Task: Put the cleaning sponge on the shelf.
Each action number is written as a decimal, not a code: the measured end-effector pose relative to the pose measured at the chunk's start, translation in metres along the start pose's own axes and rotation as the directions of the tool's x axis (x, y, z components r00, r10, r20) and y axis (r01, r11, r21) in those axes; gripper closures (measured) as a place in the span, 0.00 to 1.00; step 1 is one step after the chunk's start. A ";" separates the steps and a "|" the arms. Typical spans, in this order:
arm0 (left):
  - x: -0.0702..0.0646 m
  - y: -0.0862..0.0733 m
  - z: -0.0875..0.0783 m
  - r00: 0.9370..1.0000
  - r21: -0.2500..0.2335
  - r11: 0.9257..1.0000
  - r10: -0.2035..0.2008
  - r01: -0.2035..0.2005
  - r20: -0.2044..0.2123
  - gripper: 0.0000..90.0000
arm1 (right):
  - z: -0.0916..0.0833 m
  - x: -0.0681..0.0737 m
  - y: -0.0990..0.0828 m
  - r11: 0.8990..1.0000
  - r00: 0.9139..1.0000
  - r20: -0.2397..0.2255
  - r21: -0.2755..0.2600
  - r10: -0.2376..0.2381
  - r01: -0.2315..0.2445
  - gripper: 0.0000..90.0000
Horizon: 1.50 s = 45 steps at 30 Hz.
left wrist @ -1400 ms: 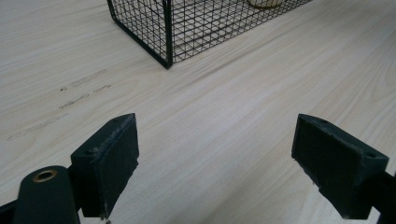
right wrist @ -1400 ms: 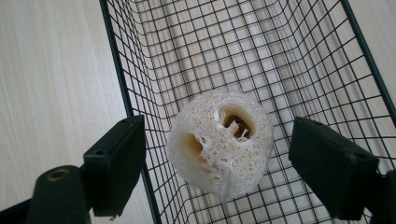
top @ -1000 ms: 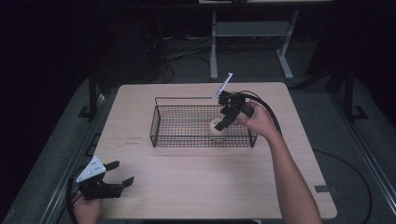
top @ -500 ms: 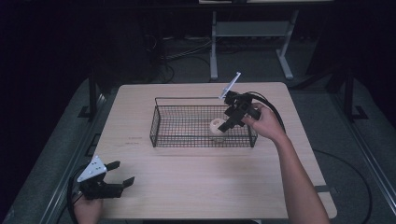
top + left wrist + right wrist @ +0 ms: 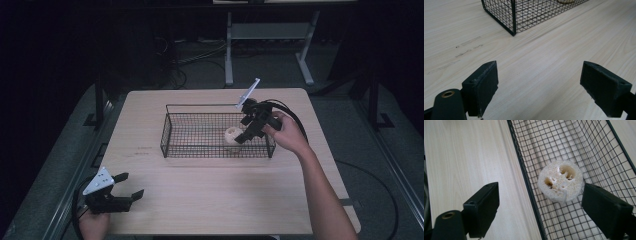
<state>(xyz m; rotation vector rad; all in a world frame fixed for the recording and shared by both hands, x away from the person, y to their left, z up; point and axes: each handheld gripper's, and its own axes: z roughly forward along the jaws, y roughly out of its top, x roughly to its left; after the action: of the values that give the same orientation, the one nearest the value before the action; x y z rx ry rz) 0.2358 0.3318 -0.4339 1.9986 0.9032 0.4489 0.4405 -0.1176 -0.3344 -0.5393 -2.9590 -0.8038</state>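
A black wire basket (image 5: 170,131) stands in the middle of the wooden table. A round cream loofah slice (image 5: 232,136) lies on the basket floor near its right end. My right gripper (image 5: 243,131) hovers open just above and to the right of it. In the right gripper view the loofah slice (image 5: 560,180) lies free beside one jaw; the other jaw hangs over the bare table outside the basket rim (image 5: 524,170). My left gripper (image 5: 132,184) rests open at the front left corner with nothing between its jaws, and a basket corner (image 5: 512,15) is ahead of it.
The table (image 5: 210,200) has a wide bare stretch in front of the basket. A person's right forearm (image 5: 320,190) crosses the table's right side. Dark floor, cables and a metal stand leg (image 5: 229,55) lie behind the table.
My right gripper has drawn slightly up and to the right, away from the loofah slice, which stays in the basket. The left gripper has not moved.
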 end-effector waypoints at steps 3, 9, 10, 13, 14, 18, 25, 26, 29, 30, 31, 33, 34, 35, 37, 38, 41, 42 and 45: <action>0.000 0.000 0.000 1.000 -0.002 1.000 -0.002 0.002 0.000 0.15 | -0.001 0.002 -0.002 1.000 1.000 0.005 -0.002 -0.002 0.002 0.16; -0.001 0.001 0.000 1.000 -0.001 1.000 0.000 0.000 0.000 0.15 | -0.002 0.007 -0.009 1.000 1.000 0.002 -0.004 -0.016 0.016 0.16; -0.001 0.001 0.001 1.000 -0.001 1.000 0.000 0.000 0.000 0.15 | -0.001 0.008 -0.010 1.000 1.000 -0.003 0.010 -0.013 0.013 0.16; -0.001 0.001 0.001 1.000 0.002 1.000 0.002 -0.002 0.001 0.15 | -0.002 0.010 -0.012 1.000 1.000 -0.007 0.011 -0.015 0.015 0.16; -0.001 0.001 0.002 1.000 0.001 1.000 0.003 -0.003 0.002 0.15 | -0.002 0.011 -0.013 1.000 1.000 -0.002 0.007 -0.020 0.020 0.16; -0.002 0.001 0.002 1.000 0.004 1.000 0.004 -0.004 0.001 0.15 | -0.003 0.014 -0.018 1.000 1.000 -0.005 0.003 -0.018 0.018 0.16; -0.002 0.001 0.002 1.000 0.004 1.000 0.004 -0.004 0.002 0.15 | 0.001 0.017 -0.027 1.000 1.000 -0.009 0.015 -0.021 0.021 0.16; -0.002 0.001 0.002 1.000 0.003 1.000 0.003 -0.003 0.002 0.15 | 0.001 0.017 -0.028 1.000 1.000 -0.010 0.013 -0.022 0.022 0.16; -0.002 0.001 0.002 1.000 0.003 1.000 0.005 -0.005 0.003 0.15 | 0.001 0.017 -0.033 1.000 1.000 -0.013 0.006 -0.020 0.020 0.16; -0.002 0.001 0.002 1.000 0.004 1.000 0.005 -0.005 0.002 0.15 | 0.000 0.018 -0.034 1.000 1.000 -0.013 0.003 -0.018 0.018 0.16; -0.002 0.001 0.002 1.000 0.004 1.000 0.005 -0.005 0.002 0.15 | 0.000 0.018 -0.035 1.000 1.000 -0.013 -0.002 -0.018 0.018 0.16; -0.002 0.001 0.002 1.000 0.004 1.000 0.005 -0.005 0.003 0.15 | 0.000 0.020 -0.038 1.000 1.000 -0.016 -0.003 -0.016 0.016 0.16; -0.002 0.001 0.002 1.000 0.004 1.000 0.005 -0.005 0.003 0.15 | 0.001 0.021 -0.040 1.000 1.000 -0.015 -0.001 -0.020 0.020 0.16; -0.002 0.001 0.002 1.000 0.004 1.000 0.004 -0.004 0.004 0.15 | 0.001 0.022 -0.041 1.000 1.000 -0.017 0.008 -0.019 0.019 0.16; -0.002 0.001 0.002 1.000 0.004 1.000 0.004 -0.004 0.002 0.15 | 0.001 0.024 -0.041 0.999 1.000 -0.019 0.025 -0.020 0.020 0.16; -0.002 0.001 0.002 1.000 0.003 1.000 0.003 -0.003 0.002 0.15 | 0.001 0.026 -0.041 0.999 0.999 -0.021 0.025 -0.026 0.027 0.16; -0.002 0.001 0.002 1.000 0.003 1.000 0.004 -0.004 0.003 0.15 | -0.002 0.032 -0.042 0.999 0.999 -0.020 0.001 -0.045 0.045 0.16; -0.002 0.001 0.002 1.000 0.003 1.000 0.004 -0.004 0.003 0.15 | -0.002 0.033 -0.043 0.999 0.999 -0.020 0.001 -0.048 0.048 0.16; -0.002 0.001 0.002 1.000 0.004 1.000 0.004 -0.004 0.003 0.15 | -0.002 0.036 -0.046 0.999 0.998 -0.014 -0.007 -0.054 0.054 0.16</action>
<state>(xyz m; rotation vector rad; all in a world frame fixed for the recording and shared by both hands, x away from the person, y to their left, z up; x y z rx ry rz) 0.2363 0.3283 -0.4343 2.0044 0.8989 0.4464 0.3912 -0.1440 -0.3503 -0.4543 -2.9708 -0.8191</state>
